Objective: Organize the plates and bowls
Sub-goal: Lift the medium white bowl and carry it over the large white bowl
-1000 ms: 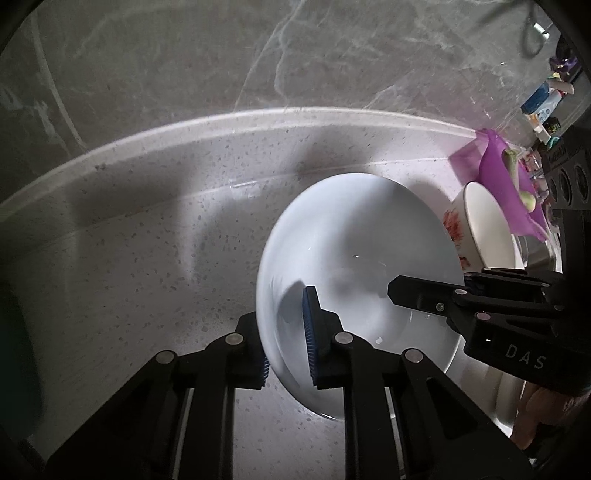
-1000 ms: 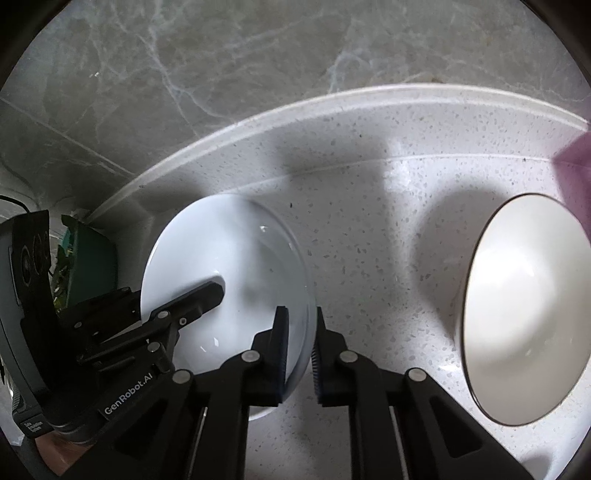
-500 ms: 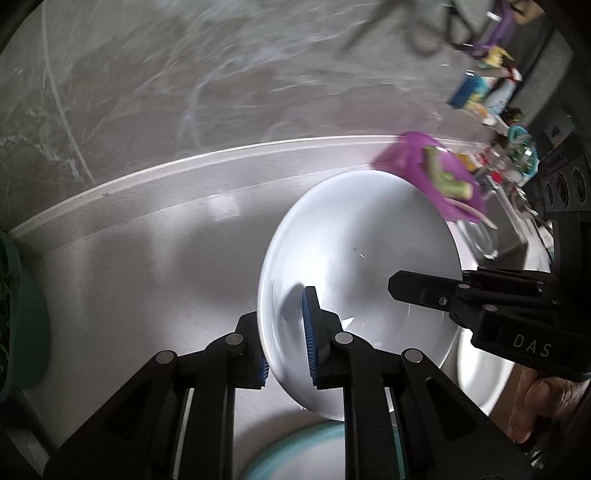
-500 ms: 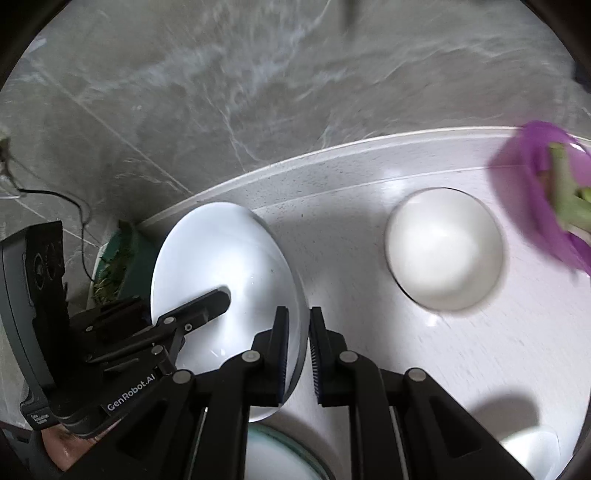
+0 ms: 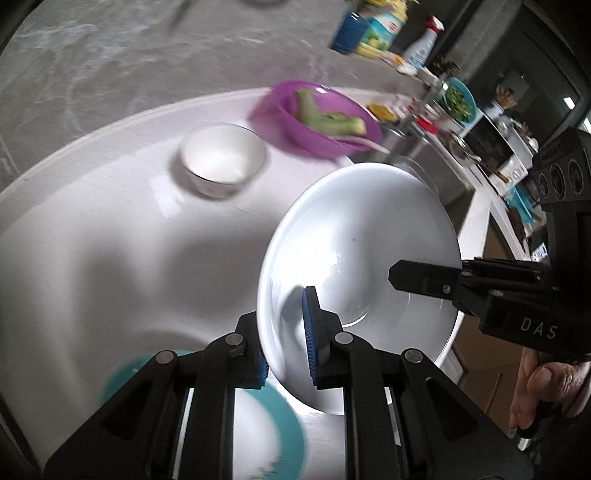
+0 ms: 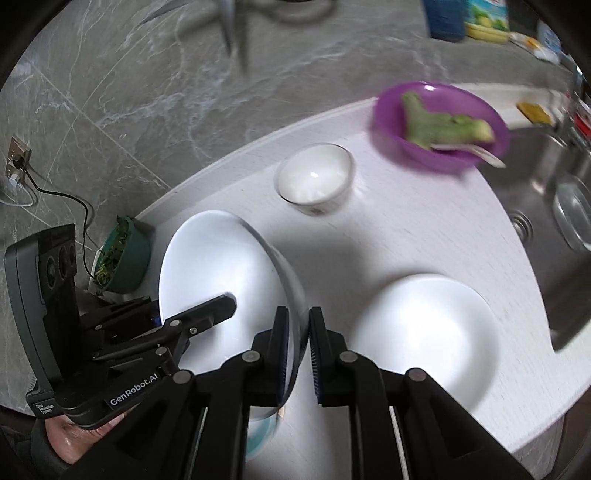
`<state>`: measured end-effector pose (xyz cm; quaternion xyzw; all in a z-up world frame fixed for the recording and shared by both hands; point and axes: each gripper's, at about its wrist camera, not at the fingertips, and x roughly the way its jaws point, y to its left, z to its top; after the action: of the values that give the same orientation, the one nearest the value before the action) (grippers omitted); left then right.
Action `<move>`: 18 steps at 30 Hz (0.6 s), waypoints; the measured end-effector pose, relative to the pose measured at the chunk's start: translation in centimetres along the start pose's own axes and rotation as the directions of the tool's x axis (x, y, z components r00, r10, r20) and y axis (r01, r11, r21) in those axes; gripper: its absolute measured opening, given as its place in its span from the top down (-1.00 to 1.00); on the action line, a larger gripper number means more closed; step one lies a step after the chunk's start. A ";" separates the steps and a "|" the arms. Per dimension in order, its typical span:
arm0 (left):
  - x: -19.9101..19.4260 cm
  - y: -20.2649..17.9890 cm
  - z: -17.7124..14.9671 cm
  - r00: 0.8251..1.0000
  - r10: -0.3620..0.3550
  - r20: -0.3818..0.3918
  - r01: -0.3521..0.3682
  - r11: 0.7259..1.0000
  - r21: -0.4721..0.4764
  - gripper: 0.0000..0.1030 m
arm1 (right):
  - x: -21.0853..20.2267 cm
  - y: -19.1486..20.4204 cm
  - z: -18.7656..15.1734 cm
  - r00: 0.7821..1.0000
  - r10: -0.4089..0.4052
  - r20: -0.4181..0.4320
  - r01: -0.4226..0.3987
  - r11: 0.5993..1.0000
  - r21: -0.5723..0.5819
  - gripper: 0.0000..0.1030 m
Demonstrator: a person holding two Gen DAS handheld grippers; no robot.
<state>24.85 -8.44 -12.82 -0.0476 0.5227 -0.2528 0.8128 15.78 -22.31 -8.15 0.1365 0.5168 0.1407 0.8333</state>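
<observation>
A large white bowl (image 5: 365,251) is held in the air between both grippers. My left gripper (image 5: 284,341) is shut on its left rim. My right gripper (image 6: 297,349) is shut on its right rim; the bowl also shows in the right wrist view (image 6: 218,273). A small white bowl (image 5: 221,158) stands on the counter beyond, also seen in the right wrist view (image 6: 314,177). A white plate (image 6: 421,336) lies to the right. A teal-rimmed plate (image 5: 273,435) lies below the held bowl.
A purple bowl of green vegetables (image 6: 439,125) stands near the sink (image 6: 554,206). A green bowl of greens (image 6: 122,258) sits at the counter's left end by the marble wall. Bottles and clutter (image 5: 373,26) line the far counter.
Both grippers have lifted the large white bowl up and back from the wall. The small bowl, purple bowl, white plate and teal plate have come into view.
</observation>
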 end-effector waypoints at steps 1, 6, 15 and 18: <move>0.5 -1.4 -0.4 1.000 -0.006 -0.009 0.006 1.000 0.003 0.74 | -0.5 -0.9 -0.4 1.000 -0.002 -0.002 0.002 1.000 0.003 0.74; 2.6 -6.6 -2.7 0.998 -0.016 -0.053 0.016 1.000 0.007 0.73 | -2.0 -5.6 -1.5 0.999 0.003 -0.034 -0.003 1.000 0.012 0.74; 8.9 -12.3 -5.0 0.989 -0.003 -0.145 -0.001 1.000 -0.026 0.72 | -0.6 -12.9 -2.1 0.991 0.011 -0.134 -0.009 1.000 0.020 0.74; 10.2 -12.9 -4.9 0.988 0.011 -0.152 -0.017 0.999 -0.036 0.72 | 0.0 -13.9 -2.0 0.988 0.012 -0.154 -0.010 1.000 0.012 0.74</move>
<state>19.25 -23.40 -19.09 -0.0398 0.5881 -0.2401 0.7713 15.26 -34.94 -14.20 0.1328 0.5797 0.1524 0.7894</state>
